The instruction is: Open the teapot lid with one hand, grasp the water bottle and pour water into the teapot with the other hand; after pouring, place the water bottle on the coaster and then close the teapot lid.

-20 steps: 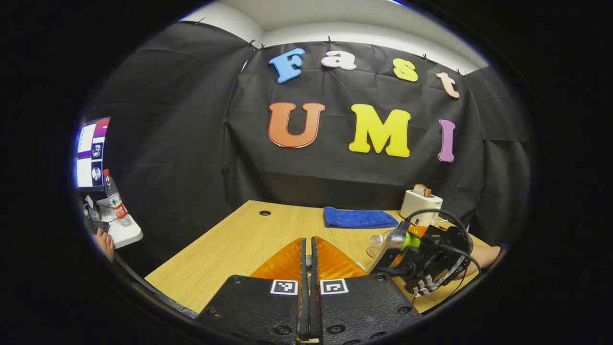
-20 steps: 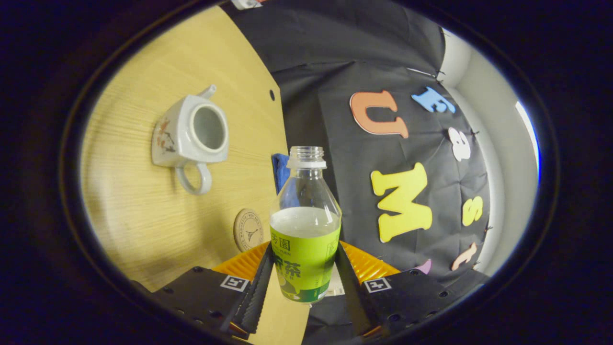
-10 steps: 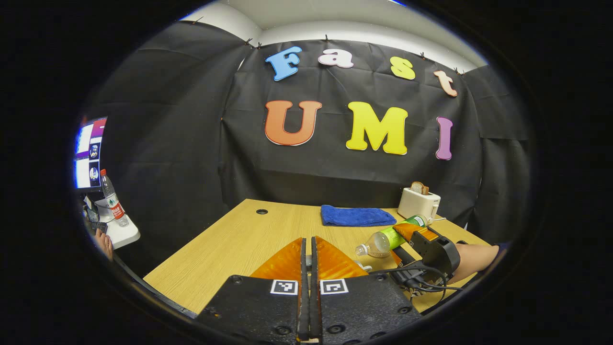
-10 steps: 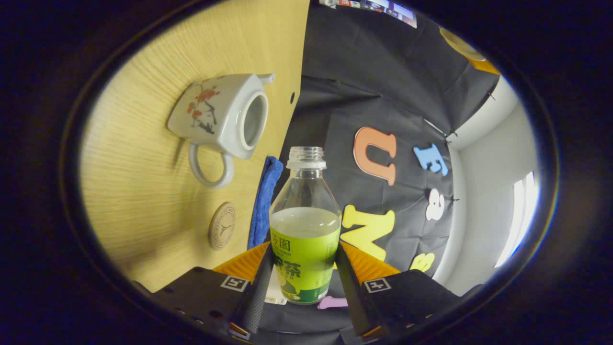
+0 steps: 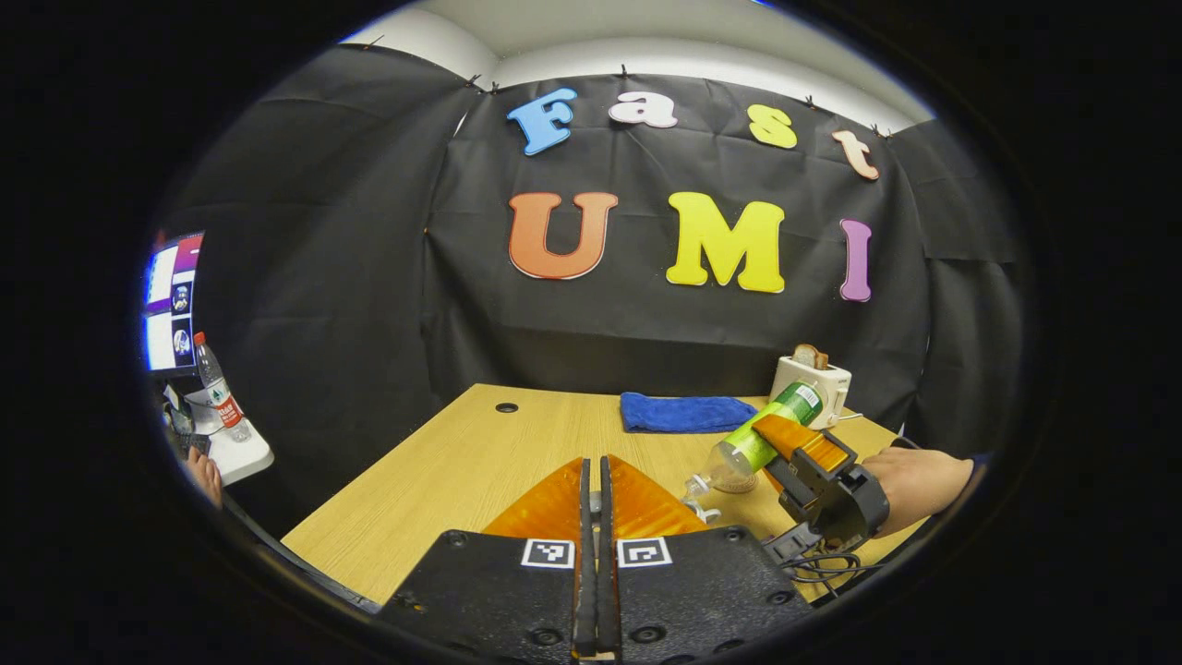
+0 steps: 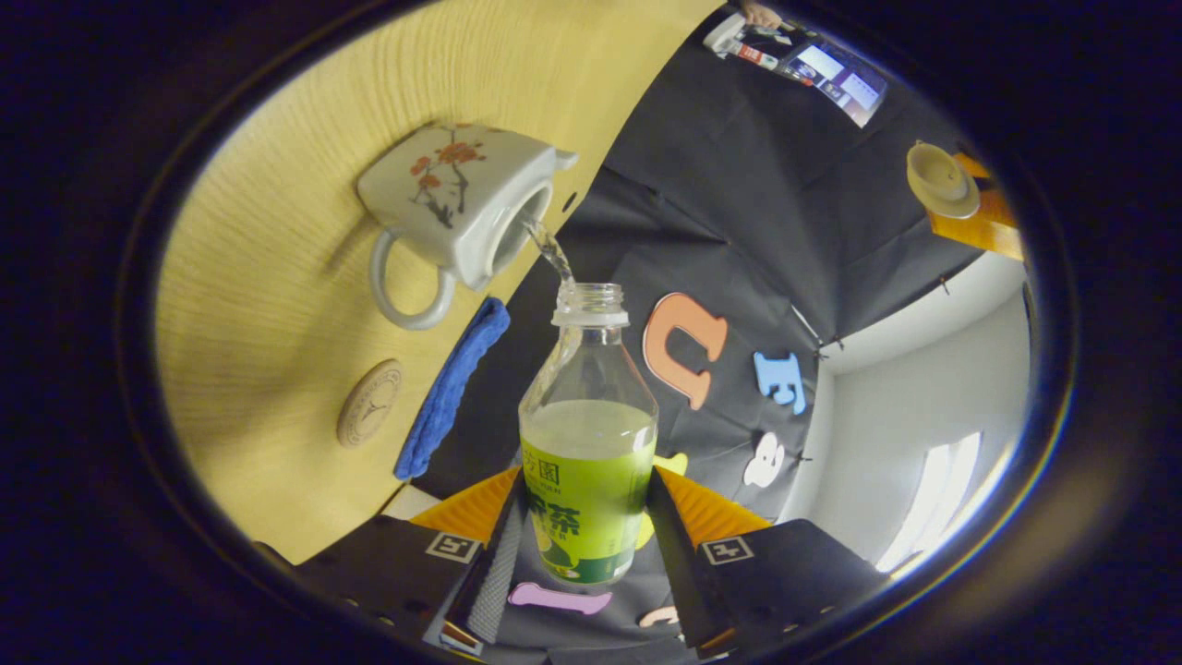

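My right gripper [image 6: 584,482] is shut on the green-labelled water bottle [image 6: 588,443], uncapped and tipped toward the white flowered teapot [image 6: 452,203] on the wooden table [image 6: 277,277]. A thin stream of water [image 6: 549,251] runs from the bottle mouth into the teapot's open top. The round coaster [image 6: 369,404] lies bare near the teapot's handle. In the left gripper view the tilted bottle [image 5: 757,439] points down to the left in the right gripper [image 5: 803,453], held by a hand. My left gripper [image 5: 596,471] stands closed; the right gripper view shows it [image 6: 983,222] holding the teapot lid [image 6: 942,175] aloft.
A folded blue towel [image 5: 683,413] lies at the table's back edge, with a white toaster [image 5: 813,379] holding toast to its right. A cable hole [image 5: 506,407] is at the back left. Off the table to the left stand a screen, a small bottle [image 5: 217,383] and a person's hand.
The right gripper has rolled the bottle further over, neck lower, and brought its mouth to the teapot opening; water now flows. The left gripper has hardly moved.
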A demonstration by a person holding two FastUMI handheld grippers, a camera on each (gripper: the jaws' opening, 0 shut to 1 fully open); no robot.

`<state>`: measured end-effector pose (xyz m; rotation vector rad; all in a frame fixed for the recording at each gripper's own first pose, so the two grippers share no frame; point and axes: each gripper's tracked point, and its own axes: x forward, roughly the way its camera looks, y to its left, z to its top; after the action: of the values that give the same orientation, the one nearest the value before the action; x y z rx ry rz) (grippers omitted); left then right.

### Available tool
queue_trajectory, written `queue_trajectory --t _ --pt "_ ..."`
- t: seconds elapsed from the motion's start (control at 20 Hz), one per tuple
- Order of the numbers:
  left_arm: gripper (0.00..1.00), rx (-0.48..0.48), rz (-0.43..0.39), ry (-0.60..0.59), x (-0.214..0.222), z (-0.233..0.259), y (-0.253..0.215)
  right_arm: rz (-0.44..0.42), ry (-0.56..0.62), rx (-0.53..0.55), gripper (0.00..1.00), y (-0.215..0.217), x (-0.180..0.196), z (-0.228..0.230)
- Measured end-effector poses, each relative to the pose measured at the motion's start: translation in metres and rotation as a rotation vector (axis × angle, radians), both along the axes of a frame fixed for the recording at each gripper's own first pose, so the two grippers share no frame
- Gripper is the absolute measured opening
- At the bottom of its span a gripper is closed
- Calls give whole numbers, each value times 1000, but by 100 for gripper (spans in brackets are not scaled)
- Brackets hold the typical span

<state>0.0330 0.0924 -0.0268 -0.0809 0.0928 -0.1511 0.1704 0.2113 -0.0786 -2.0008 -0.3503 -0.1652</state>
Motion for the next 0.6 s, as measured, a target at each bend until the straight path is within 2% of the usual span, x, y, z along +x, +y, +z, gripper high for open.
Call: queue_trajectory --t 0.3,0.6 --pt "3 17 -3 -4 -2 1 -2 32 -67 -75 71 4 1 20" --pt "3 26 2 7 0 -2 -1 54 -105 -134 71 9 -9 18"
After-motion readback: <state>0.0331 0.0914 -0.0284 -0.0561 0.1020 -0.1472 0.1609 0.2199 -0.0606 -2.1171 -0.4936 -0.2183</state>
